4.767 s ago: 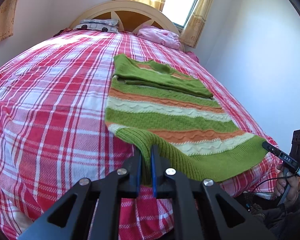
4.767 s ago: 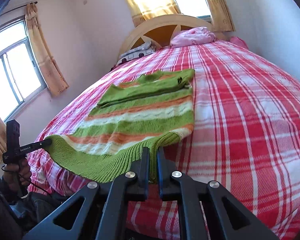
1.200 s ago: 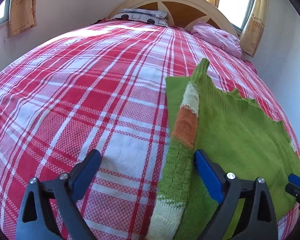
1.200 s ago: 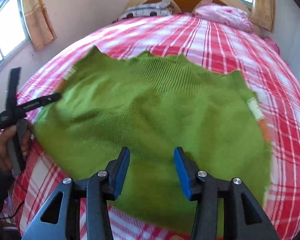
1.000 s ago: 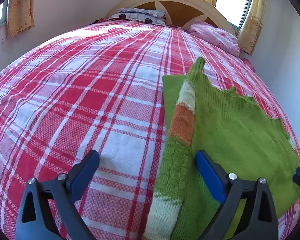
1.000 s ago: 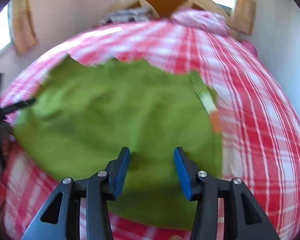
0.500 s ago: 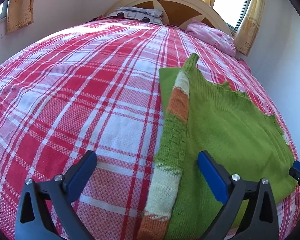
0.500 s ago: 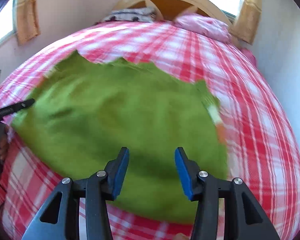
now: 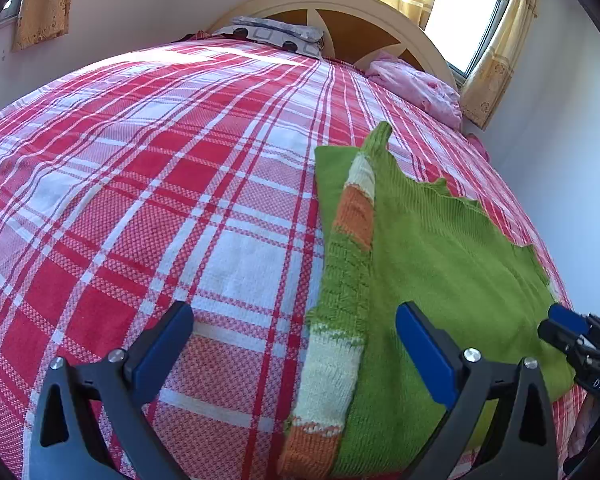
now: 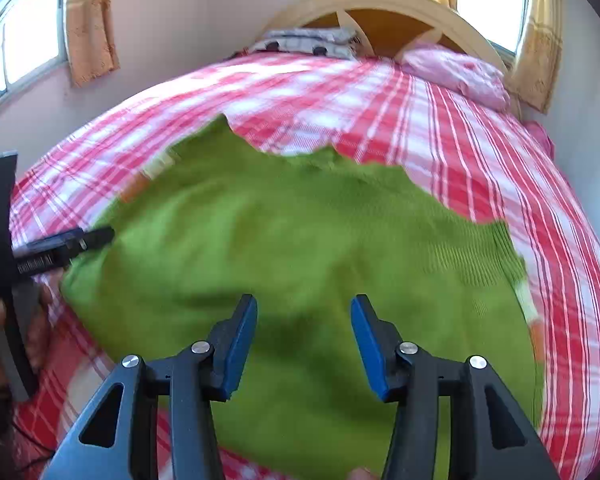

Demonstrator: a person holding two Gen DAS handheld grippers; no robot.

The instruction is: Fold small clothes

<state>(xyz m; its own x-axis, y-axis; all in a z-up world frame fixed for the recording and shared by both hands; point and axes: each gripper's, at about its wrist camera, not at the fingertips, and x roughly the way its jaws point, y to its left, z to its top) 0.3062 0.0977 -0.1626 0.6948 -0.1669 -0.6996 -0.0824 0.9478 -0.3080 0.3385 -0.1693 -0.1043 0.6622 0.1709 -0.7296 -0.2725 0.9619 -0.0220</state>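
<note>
the green sweater (image 9: 440, 248) looks soft and floppy; its left edge should be pinched. both grippers' fingers are spread, nothing held.

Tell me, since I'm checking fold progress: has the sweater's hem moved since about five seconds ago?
Yes. The sweater is folded: its hem, formerly at the bed's foot edge, now lies farther toward the headboard.

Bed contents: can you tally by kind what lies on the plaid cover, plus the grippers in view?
Sweaters: 1, green sweater
Pillows: 2, patterned pillow, pink pillow
Hand-held grippers: 2, left hand-held gripper, right hand-held gripper
Total: 5
</note>
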